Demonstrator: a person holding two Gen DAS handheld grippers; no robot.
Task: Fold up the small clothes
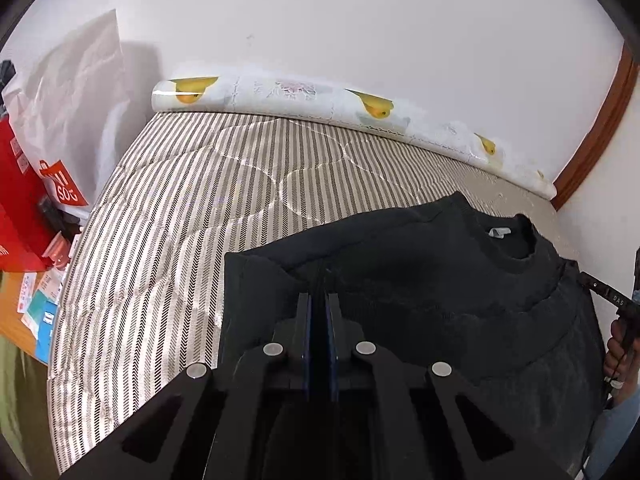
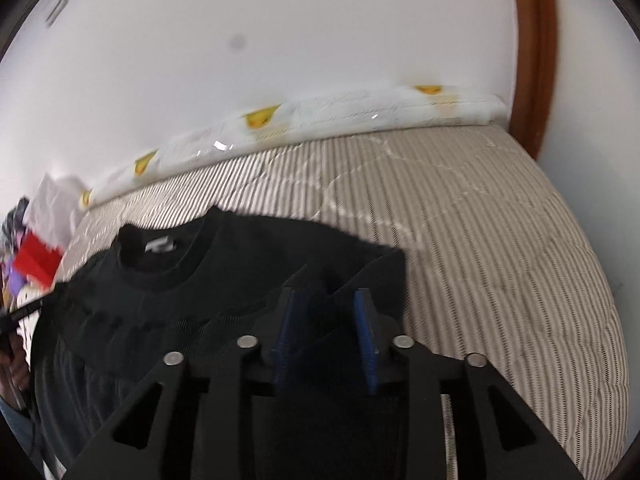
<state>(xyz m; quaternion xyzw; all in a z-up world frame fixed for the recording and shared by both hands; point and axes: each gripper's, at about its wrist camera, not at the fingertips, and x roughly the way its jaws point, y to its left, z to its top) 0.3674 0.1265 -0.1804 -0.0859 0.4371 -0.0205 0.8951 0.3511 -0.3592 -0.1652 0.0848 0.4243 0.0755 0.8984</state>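
Observation:
A black sweater [image 1: 420, 280] lies flat on the striped mattress [image 1: 180, 220], its collar and white label toward the wall. My left gripper [image 1: 319, 296] is shut at the sweater's left shoulder, pinching a raised ridge of black fabric between its pads. In the right wrist view the same sweater [image 2: 200, 280] fills the lower left. My right gripper [image 2: 326, 296] hangs over its right shoulder with the blue pads [image 2: 364, 320] apart and a fold of black cloth loose between them. The picture there is blurred.
A rolled white sheet with yellow prints [image 1: 280, 96] runs along the wall at the mattress's far edge. A red bag [image 1: 24, 200], a white plastic bag [image 1: 72, 80] and papers crowd the left. A brown wooden frame [image 2: 536, 40] stands at the right. The mattress [image 2: 480, 240] is bare to the right.

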